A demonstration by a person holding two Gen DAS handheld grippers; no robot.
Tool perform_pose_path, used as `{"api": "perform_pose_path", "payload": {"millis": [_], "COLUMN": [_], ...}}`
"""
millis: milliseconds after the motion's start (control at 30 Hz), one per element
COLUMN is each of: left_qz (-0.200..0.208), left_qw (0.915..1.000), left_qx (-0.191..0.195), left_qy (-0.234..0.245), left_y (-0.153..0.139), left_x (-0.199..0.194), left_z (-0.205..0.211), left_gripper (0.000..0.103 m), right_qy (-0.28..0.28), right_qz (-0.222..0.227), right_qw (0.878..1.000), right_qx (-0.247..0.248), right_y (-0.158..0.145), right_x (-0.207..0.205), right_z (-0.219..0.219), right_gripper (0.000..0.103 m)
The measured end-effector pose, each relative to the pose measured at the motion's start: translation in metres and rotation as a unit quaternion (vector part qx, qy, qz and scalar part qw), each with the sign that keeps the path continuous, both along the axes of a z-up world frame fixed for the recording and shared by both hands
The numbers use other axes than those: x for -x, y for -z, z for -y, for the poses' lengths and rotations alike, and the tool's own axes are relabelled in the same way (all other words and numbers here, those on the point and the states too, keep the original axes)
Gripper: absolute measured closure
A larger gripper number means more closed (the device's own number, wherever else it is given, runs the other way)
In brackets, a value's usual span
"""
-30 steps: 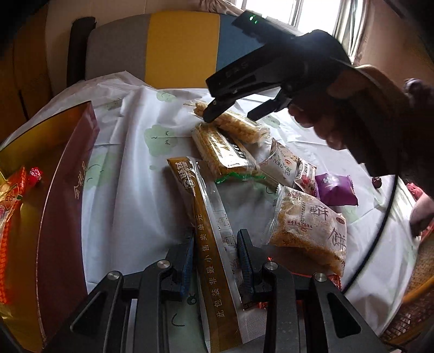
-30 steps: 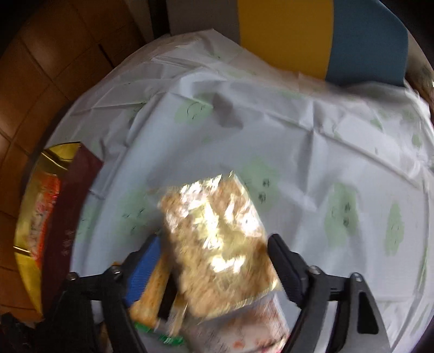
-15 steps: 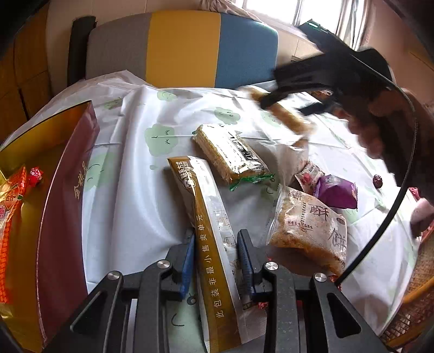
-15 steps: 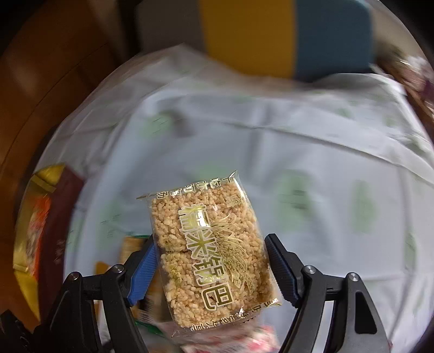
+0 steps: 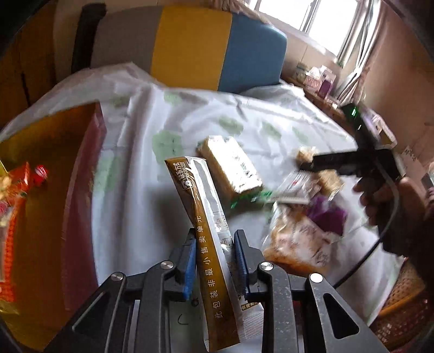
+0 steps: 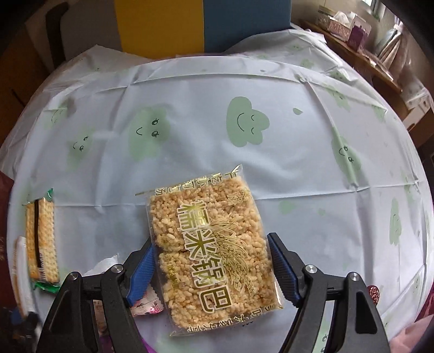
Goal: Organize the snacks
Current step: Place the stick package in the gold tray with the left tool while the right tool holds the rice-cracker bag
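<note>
rice-cracker pack [image 6: 211, 255] clamped between right claw [image 6: 211, 267]

Daylight pours in from the window [image 5: 320, 24] at the upper right, blown out to white, and leaves the tablecloth [image 6: 190, 114] evenly bright with only soft, faint shadows, while the corners of both views sink into dark fisheye vignette with the edges bowed. In the left wrist view the right gripper [image 5: 306, 165] and the packets around it are smeared with motion blur, though the brown stick packet [image 5: 206, 239] up close is sharp. The right wrist view is crisp, with gold print glinting on the rice cake packet [image 6: 208, 239].
</note>
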State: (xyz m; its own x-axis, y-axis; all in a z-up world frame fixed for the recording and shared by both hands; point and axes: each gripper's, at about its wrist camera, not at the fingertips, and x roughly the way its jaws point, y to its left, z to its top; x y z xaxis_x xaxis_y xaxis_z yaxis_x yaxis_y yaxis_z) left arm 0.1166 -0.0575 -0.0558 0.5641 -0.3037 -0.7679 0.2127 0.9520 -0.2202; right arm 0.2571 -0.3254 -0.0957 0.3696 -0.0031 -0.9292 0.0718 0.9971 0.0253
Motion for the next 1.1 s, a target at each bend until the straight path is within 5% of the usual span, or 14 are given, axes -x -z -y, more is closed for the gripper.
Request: {"api": "perform_pose_path", "payload": {"millis": [267,467,767,967,1100], "left_qz": [0.048,0.05,0.006,-0.011,0.0], "left_qw": [0.998,0.9949,0.992,0.9902,0.9875], "left_qx": [0.035,0.026,-0.063,-0.025,-0.036], "left_qy": [-0.022,-0.084,-0.11,-0.137,-0.154], "left_y": [-0.056,-0.075,-0.041,-0.027,-0.026], "left_x": [0.006,-0.008,-0.06,-0.066,-0.045], "left_z": [-0.031,-0.086,-0.128,-0.138,-0.136], "left_gripper": [0.077,0.077,0.074,0.064,0.064], "right_qy": [-0.006,-0.007,-0.01,-0.012,-0.015], "right_qz": [0.008,0.011,0.009,0.01,0.011], "right_qw": [1.0,1.0,1.0,1.0,1.0], "right_qx": [-0.002,0.008,0.014,0.015,0.019], "right_y": [0.0,0.004,-0.001,-0.001,-0.001], "right_x": [0.008,0.018,0.018,0.018,0.017], "right_z": [-0.001,-0.005,-0.01,-0.01,-0.011], "right_gripper": [0.024,0.024,0.024,0.024,0.024]}}
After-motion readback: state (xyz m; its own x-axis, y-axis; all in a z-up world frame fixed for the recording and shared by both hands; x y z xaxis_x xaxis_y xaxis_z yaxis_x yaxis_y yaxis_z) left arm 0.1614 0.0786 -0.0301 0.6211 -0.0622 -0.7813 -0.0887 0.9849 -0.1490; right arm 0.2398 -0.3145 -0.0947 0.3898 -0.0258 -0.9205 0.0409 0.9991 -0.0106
